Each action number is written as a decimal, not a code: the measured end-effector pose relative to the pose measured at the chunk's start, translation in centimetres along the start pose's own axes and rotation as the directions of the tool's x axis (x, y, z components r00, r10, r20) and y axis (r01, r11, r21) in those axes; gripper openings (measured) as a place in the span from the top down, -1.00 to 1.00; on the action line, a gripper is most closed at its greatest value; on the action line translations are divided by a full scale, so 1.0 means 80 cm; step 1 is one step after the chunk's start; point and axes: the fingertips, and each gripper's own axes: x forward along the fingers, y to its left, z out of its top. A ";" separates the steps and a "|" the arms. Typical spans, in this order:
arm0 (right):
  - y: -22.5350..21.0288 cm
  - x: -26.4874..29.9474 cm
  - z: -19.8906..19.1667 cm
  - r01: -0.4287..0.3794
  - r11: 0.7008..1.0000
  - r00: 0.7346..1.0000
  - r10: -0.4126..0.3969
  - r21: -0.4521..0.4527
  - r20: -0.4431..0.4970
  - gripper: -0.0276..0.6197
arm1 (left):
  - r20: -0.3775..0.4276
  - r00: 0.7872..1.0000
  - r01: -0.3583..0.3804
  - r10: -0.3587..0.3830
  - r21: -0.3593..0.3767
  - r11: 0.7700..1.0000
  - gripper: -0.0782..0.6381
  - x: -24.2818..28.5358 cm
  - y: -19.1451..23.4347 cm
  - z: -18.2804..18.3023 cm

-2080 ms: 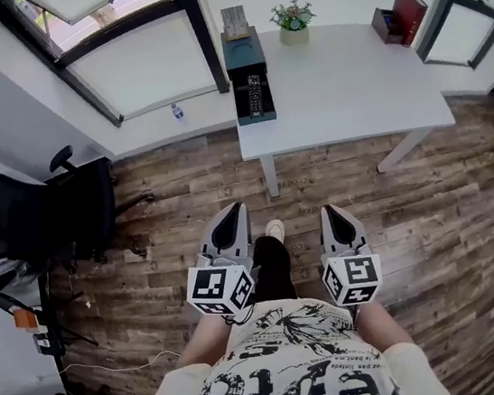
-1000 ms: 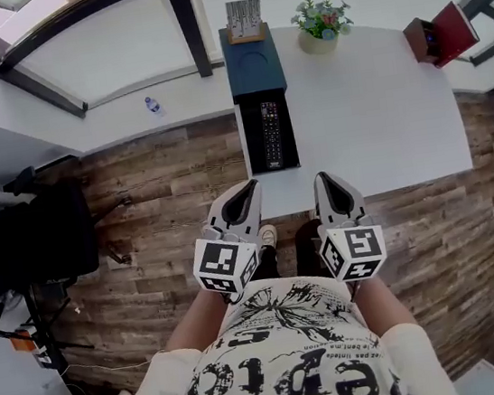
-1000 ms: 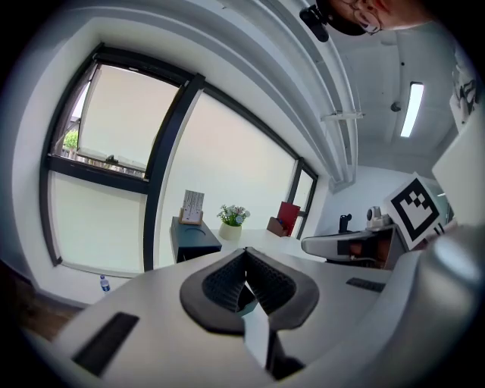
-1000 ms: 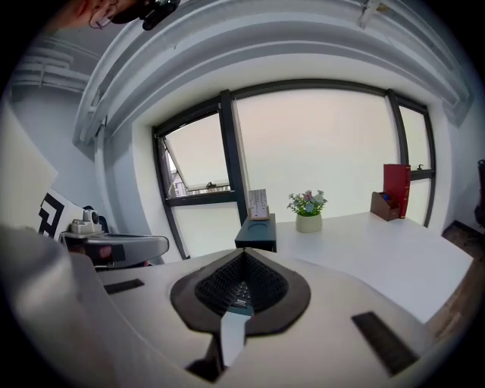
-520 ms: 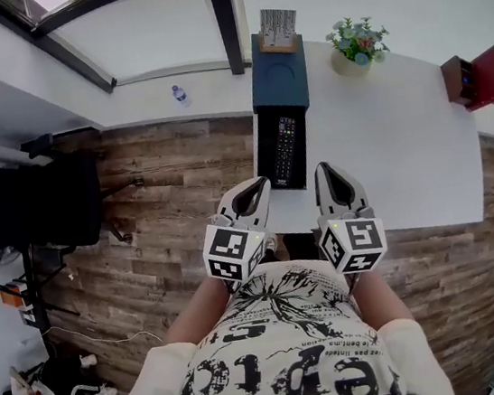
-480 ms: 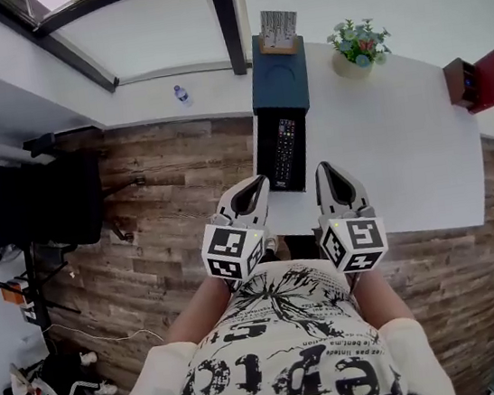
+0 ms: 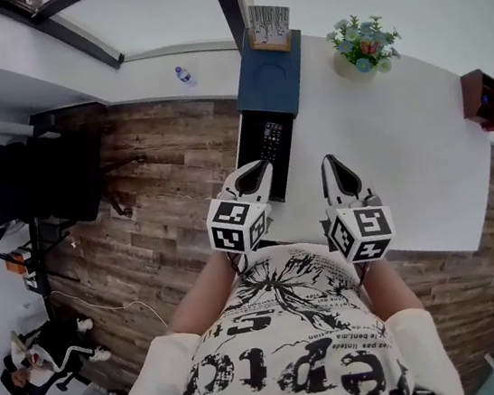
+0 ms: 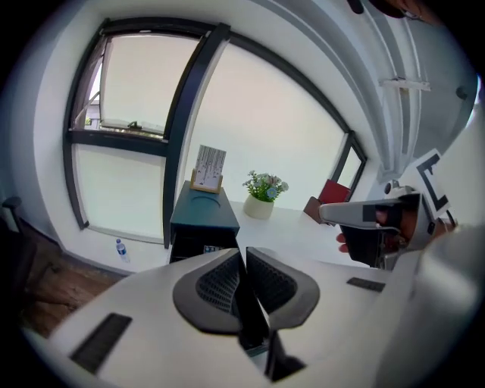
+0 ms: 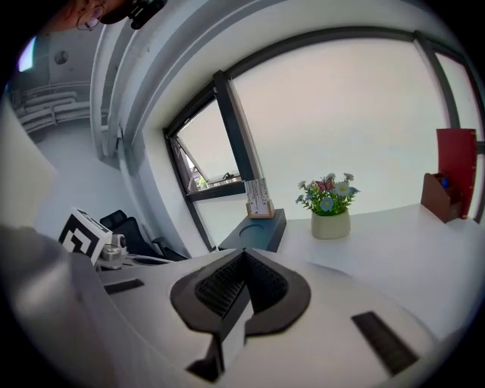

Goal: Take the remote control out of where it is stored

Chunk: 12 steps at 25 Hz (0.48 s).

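On the white counter (image 7: 405,151), at its left edge, stands a dark teal box (image 7: 270,77) with its black drawer (image 7: 252,150) pulled out toward the person. The remote (image 7: 268,140) lies lengthwise in that drawer, buttons up, with nothing gripping it.

Both grippers are held low in front of the person, pointing at the counter. The left gripper (image 7: 258,168) has its jaws closed on nothing, the ribbed pads pressed together in its own view. From the head view its tip overlaps the drawer's near end (whether it touches, I cannot tell). The right gripper (image 7: 328,162) is just beside it, over bare counter to the drawer's right, and its jaws are likewise closed and empty.

Behind the box a small calendar (image 7: 270,27) stands upright. A potted plant (image 7: 360,43) sits to the right of the box, and a red holder (image 7: 490,99) is at the counter's far right edge. A small bottle (image 7: 182,75) stands on the window sill to the left, and a black chair (image 7: 25,177) is on the wooden floor (image 7: 163,185), well apart from the counter.
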 end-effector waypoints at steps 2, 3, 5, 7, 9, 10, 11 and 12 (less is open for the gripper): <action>-0.008 0.003 -0.006 -0.009 1.000 1.000 0.009 0.006 -0.020 0.94 | -0.022 0.999 -0.026 0.026 -0.014 1.000 0.70 0.017 0.006 -0.007; -0.012 0.004 -0.009 -0.012 1.000 0.999 0.012 0.010 -0.030 0.94 | -0.037 0.998 -0.043 0.042 -0.006 0.999 0.61 0.025 0.008 -0.011; -0.019 0.006 -0.012 -0.022 1.000 0.999 0.022 0.014 -0.044 0.94 | -0.072 0.995 -0.070 0.071 0.019 0.997 0.46 0.039 0.014 -0.019; -0.024 0.009 -0.013 -0.036 0.999 0.998 0.037 0.013 -0.052 0.94 | -0.118 0.989 -0.087 0.091 0.038 0.995 0.35 0.053 0.018 -0.029; -0.031 0.010 -0.012 -0.046 0.999 0.997 0.047 0.026 -0.056 0.94 | -0.165 0.980 -0.106 0.115 0.061 0.993 0.25 0.066 0.022 -0.038; -0.035 0.011 -0.012 -0.046 0.998 0.997 0.048 0.034 -0.057 0.94 | -0.182 0.974 -0.119 0.132 0.076 0.990 0.16 0.072 0.025 -0.041; -0.039 0.010 -0.012 -0.044 0.998 0.997 0.046 0.038 -0.059 0.94 | -0.193 0.970 -0.135 0.150 0.092 0.987 0.11 0.078 0.029 -0.044; -0.043 0.010 -0.012 -0.040 0.999 0.997 0.042 0.033 -0.062 0.94 | -0.203 0.965 -0.148 0.167 0.107 0.983 0.06 0.083 0.032 -0.047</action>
